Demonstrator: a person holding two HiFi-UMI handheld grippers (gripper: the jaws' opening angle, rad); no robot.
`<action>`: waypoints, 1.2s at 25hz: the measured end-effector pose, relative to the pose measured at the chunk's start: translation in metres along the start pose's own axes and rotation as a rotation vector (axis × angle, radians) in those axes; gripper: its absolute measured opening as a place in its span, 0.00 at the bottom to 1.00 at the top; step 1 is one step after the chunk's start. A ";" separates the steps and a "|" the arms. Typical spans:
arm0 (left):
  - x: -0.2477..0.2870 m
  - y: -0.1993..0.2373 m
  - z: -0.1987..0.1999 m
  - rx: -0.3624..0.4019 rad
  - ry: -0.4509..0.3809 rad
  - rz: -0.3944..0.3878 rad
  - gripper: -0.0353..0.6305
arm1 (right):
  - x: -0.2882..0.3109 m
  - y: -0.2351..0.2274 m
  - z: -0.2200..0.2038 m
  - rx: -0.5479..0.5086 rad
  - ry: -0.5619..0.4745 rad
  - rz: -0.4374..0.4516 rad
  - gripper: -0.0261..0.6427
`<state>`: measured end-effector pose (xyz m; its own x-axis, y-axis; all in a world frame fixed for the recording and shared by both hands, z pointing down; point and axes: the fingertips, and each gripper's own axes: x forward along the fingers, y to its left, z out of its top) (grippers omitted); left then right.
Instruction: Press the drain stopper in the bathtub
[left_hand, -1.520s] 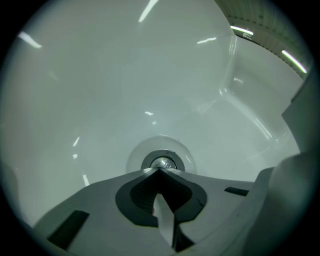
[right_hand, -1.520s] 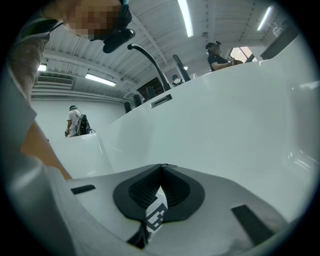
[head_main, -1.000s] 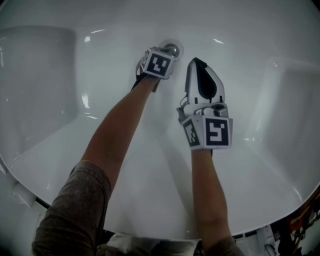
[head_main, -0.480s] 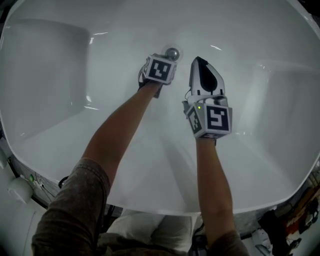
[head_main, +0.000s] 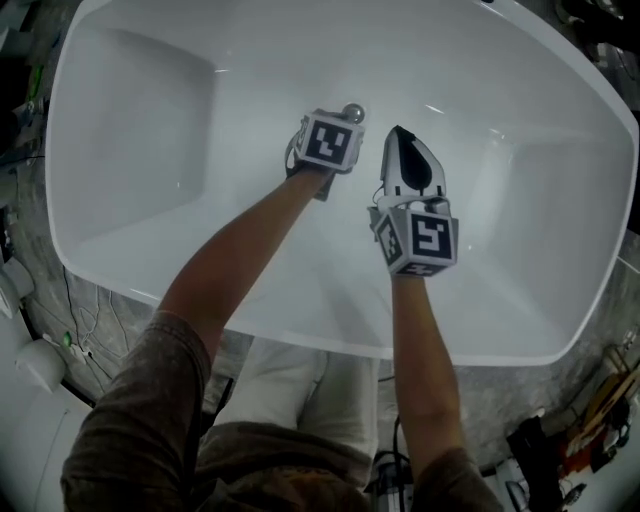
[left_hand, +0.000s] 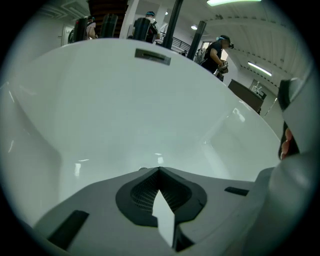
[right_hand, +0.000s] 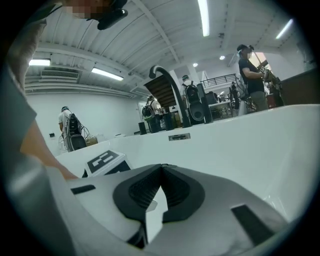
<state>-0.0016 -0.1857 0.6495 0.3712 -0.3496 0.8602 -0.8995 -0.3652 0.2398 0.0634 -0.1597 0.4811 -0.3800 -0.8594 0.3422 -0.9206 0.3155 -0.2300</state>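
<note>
**In the tub:** A glossy white bathtub (head_main: 150, 150) fills the head view, and near the middle of its floor we see the round chrome drain stopper (head_main: 352, 110).

The left gripper (left_hand: 159, 171), held on a bare forearm, sits low just on the near side of the stopper. Its black-and-white marker cube (head_main: 330, 143) covers the tips from above, so we cannot tell whether they touch the stopper. In the left gripper view we find the two grey jaws meeting at the tips. Only a thin sliver of white tub shows behind them, and they hold nothing.

The right gripper (head_main: 399, 133) is held just to the right of the stopper, a little nearer to us, and points towards the far wall. Its jaws also meet at the tips and carry nothing.

Beyond the stopper, high on the far wall, sits a small rectangular overflow plate (left_hand: 152, 56). Further still from the stopper, past the rim, we make out several people with backpacks (right_hand: 70, 130) standing in a hall lit by ceiling strips.
</note>
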 end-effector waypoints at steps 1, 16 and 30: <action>-0.016 -0.003 0.004 -0.005 0.002 -0.001 0.06 | -0.006 0.004 0.010 -0.002 0.001 -0.001 0.04; -0.233 -0.079 0.041 -0.008 -0.052 -0.044 0.06 | -0.107 0.068 0.133 0.029 0.015 0.011 0.04; -0.412 -0.123 0.065 0.056 -0.167 -0.084 0.06 | -0.199 0.131 0.222 0.049 0.007 0.042 0.04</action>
<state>-0.0291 -0.0534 0.2363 0.4817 -0.4528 0.7503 -0.8514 -0.4446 0.2783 0.0385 -0.0369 0.1811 -0.4185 -0.8432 0.3373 -0.8986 0.3304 -0.2887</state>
